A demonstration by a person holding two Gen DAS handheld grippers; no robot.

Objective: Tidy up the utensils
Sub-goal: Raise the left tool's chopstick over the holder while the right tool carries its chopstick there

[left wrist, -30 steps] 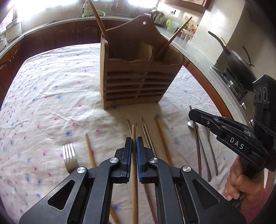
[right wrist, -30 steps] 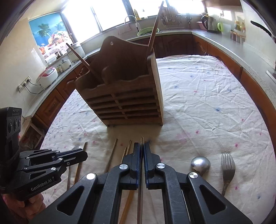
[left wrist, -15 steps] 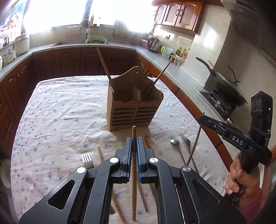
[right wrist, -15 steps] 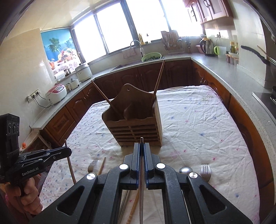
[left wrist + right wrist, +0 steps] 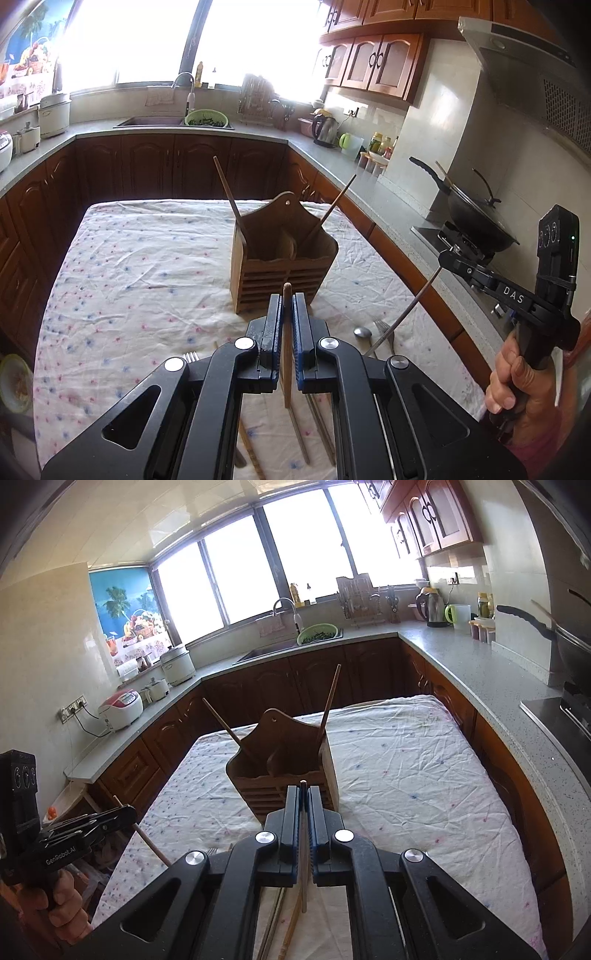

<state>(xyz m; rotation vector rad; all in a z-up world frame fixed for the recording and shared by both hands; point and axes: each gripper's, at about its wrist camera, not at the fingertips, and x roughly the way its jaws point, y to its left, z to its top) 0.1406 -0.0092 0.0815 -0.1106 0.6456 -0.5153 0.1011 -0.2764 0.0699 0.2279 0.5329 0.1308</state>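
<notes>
My left gripper is shut on a wooden chopstick and holds it upright, high above the table. My right gripper is shut on a dark thin chopstick; it shows at the right of the left wrist view with the stick hanging down. The wooden utensil holder stands mid-table with two chopsticks leaning out and is also in the right wrist view. More chopsticks, a spoon and a fork lie on the cloth below.
The table wears a white flowered cloth. Another fork lies at the left by my fingers. Counters with dark cabinets ring the table; a wok sits on the stove at right, a sink at the back.
Both grippers have risen well above the table, each lifting its chopstick off the cloth. The holder now looks smaller and farther below.
</notes>
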